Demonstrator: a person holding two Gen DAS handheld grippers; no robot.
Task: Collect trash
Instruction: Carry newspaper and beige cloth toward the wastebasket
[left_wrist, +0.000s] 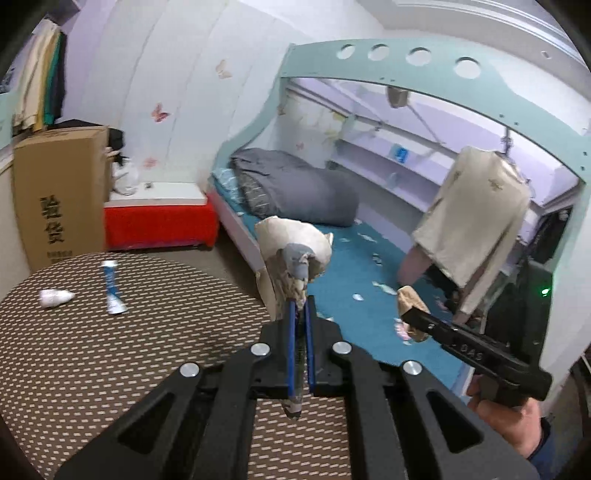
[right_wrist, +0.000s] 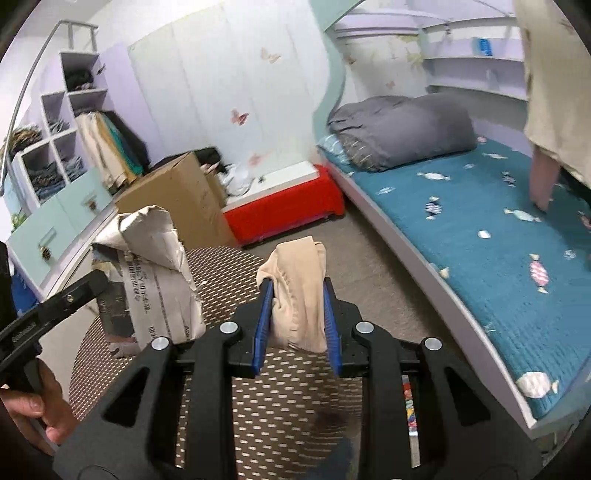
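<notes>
Trash is in both grippers: my left gripper (left_wrist: 301, 295) pinches a crumpled newspaper (left_wrist: 291, 243) tight, and my right gripper (right_wrist: 297, 291) clamps a beige wad (right_wrist: 299, 295), both lifted above the round table (left_wrist: 110, 350). Left on that table I see a white scrap (left_wrist: 55, 297) and a blue-and-white tube (left_wrist: 112, 286), so collecting looks roughly half done; no bin shows.

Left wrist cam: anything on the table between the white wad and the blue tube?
Nothing. In the left wrist view the patterned table is bare between the white wad and the blue tube; they lie apart.
</notes>
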